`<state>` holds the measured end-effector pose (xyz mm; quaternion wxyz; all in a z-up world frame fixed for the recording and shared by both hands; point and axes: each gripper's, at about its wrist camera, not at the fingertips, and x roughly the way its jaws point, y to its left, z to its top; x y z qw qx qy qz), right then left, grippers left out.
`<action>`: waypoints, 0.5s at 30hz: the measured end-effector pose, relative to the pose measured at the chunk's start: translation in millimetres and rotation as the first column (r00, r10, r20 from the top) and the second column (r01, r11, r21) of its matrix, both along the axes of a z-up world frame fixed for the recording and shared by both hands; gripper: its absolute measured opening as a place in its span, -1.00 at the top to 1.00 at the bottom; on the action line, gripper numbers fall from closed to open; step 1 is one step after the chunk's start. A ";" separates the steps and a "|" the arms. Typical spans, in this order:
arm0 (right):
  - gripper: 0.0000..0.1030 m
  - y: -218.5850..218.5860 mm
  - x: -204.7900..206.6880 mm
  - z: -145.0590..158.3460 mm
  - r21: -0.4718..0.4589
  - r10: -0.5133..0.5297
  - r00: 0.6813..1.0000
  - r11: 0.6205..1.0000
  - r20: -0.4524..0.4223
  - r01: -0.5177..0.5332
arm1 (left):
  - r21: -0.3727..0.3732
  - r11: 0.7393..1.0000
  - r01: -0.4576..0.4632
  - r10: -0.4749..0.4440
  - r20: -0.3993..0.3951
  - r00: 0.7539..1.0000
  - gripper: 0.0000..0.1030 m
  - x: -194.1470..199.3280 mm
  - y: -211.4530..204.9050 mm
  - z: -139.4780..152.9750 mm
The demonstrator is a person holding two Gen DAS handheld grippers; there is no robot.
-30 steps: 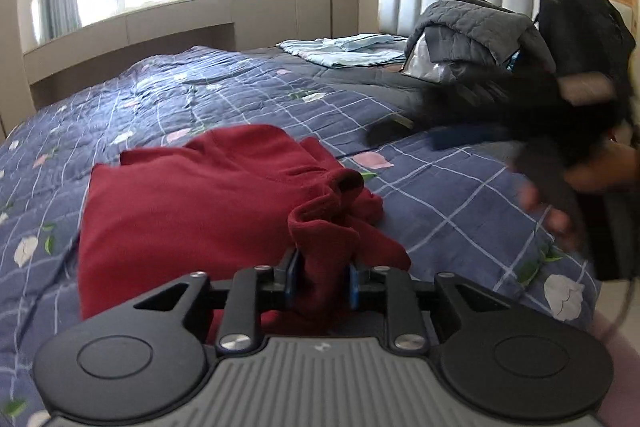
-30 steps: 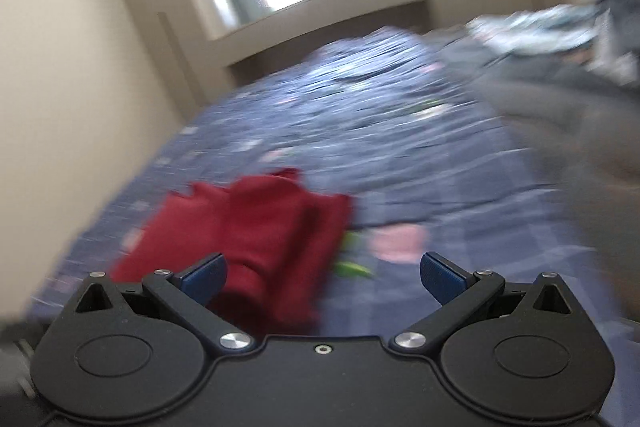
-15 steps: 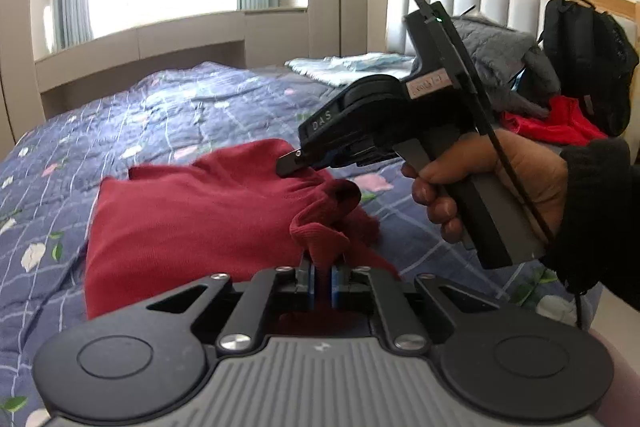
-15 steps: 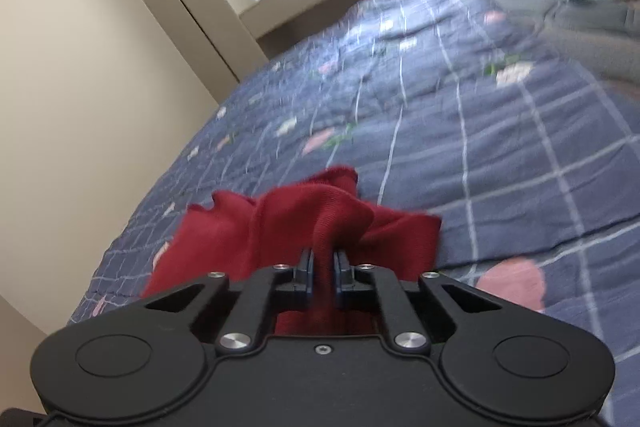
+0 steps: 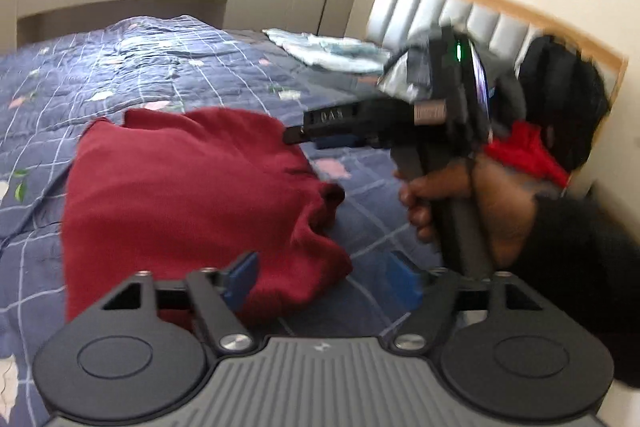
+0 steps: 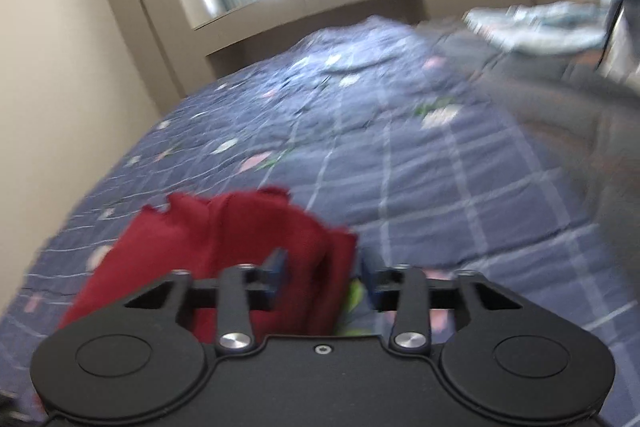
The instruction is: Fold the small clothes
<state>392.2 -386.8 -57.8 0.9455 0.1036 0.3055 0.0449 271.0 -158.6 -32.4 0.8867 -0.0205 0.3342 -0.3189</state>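
The left gripper (image 5: 322, 277) has just been opening and now stands released, the red garment (image 5: 188, 195) slack between its blue pads (image 5: 240, 277) but unpressed. The garment lies on the blue quilt (image 5: 132, 67), stretching away ahead and leftward. The right gripper (image 6: 322, 269), also just opened, straddles its rumpled edge, equally near.

Both my grippers' jaws have just been opening. Left gripper (image 5: 320, 277): pads apart, gripping nothing. Right gripper (image 6: 323, 273): pads parted, nothing clamped; my right hand (image 5: 460, 203) wraps its handle.
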 end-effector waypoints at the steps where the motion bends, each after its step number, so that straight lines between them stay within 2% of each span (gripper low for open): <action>1: -0.59 3.0 -0.6 2.7 -0.043 -0.024 0.999 0.999 0.026 0.025 | -0.015 1.000 -0.021 0.021 0.003 1.000 -0.73 1.6 8.4 5.1; 2: -0.74 5.0 0.6 4.5 -0.070 -0.034 0.998 0.997 0.046 0.037 | -0.024 0.998 -0.061 0.061 0.015 0.998 -0.80 5.0 18.0 10.3; 3: -0.78 9.1 2.5 6.4 -0.093 -0.031 0.998 0.995 0.063 0.037 | -0.024 0.994 -0.109 0.109 0.028 0.994 -0.89 9.7 26.4 14.2; 5: -0.94 17.1 10.3 7.2 -0.104 -0.004 0.998 0.995 0.069 0.011 | 0.007 0.974 -0.226 0.225 0.073 0.972 -0.97 26.3 41.3 18.6; 9: -0.99 42.3 28.2 5.7 -0.125 0.096 0.992 0.988 0.076 -0.086 | 0.130 0.892 -0.433 0.415 0.140 0.899 -0.99 72.4 57.8 8.5; 12: -0.99 60.6 44.5 -1.8 -0.196 0.143 0.989 0.972 0.040 -0.133 | 0.168 0.837 -0.522 0.511 0.107 0.853 -0.99 109.5 69.4 -9.4; 15: -0.98 65.5 60.1 -14.0 -0.278 0.108 0.994 0.955 0.000 -0.104 | 0.167 0.817 -0.553 0.557 0.024 0.830 -0.99 139.5 80.3 -27.3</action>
